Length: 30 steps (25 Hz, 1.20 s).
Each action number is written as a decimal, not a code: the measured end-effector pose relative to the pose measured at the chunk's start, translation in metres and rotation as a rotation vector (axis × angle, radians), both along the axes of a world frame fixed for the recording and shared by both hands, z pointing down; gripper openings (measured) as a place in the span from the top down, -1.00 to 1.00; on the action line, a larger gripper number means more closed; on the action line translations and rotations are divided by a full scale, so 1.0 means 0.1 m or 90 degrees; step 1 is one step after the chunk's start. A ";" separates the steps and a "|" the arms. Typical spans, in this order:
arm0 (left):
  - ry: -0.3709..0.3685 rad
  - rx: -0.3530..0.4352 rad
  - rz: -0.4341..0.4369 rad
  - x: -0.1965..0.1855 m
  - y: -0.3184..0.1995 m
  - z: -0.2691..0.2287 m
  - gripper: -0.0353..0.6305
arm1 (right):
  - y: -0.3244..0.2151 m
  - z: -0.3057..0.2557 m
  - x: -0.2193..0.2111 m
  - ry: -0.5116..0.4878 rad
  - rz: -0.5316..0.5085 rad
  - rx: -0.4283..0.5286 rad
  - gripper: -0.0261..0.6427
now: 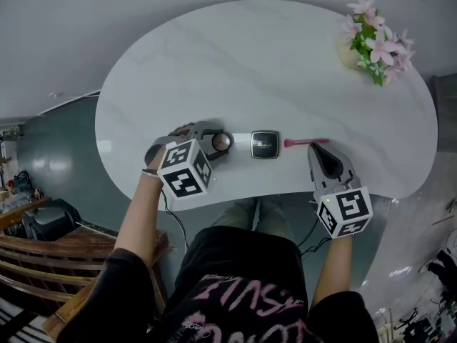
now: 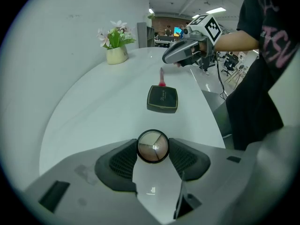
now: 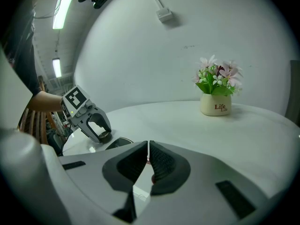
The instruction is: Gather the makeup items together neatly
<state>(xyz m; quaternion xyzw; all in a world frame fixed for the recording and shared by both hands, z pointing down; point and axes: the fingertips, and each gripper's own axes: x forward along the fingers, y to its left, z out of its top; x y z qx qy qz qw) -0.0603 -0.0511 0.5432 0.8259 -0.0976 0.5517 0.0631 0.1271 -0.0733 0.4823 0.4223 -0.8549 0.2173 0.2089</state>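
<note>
The round compact [image 1: 221,142] sits near the bench's [image 1: 271,63] front edge, clamped across its rim by my left tongs [image 2: 153,150] so I can slide it without tipping it. Just beside it lie the black square compact [image 1: 265,144] and then a pink stick [image 1: 303,142], already roughly in a row. My right tongs [image 3: 148,159] are clenched at the stick's far end, probably to nudge it. The flower pot [image 1: 375,45] stands well apart.

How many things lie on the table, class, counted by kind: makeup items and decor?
Makeup items: 3 (round compact, square compact, pink stick)
Decor: 1 (flower pot)
Total: 4
</note>
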 end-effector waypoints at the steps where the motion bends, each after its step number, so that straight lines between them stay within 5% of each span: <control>1: 0.004 -0.001 0.005 0.04 0.01 -0.01 0.24 | 0.00 0.00 0.02 0.000 0.002 0.001 0.72; 17: -0.013 -0.008 0.060 0.32 0.07 0.06 0.24 | 0.09 0.00 0.28 -0.001 0.039 0.000 0.72; 30: -0.010 0.008 0.035 0.31 0.07 0.06 0.23 | 0.11 -0.01 0.28 0.004 0.025 0.004 0.72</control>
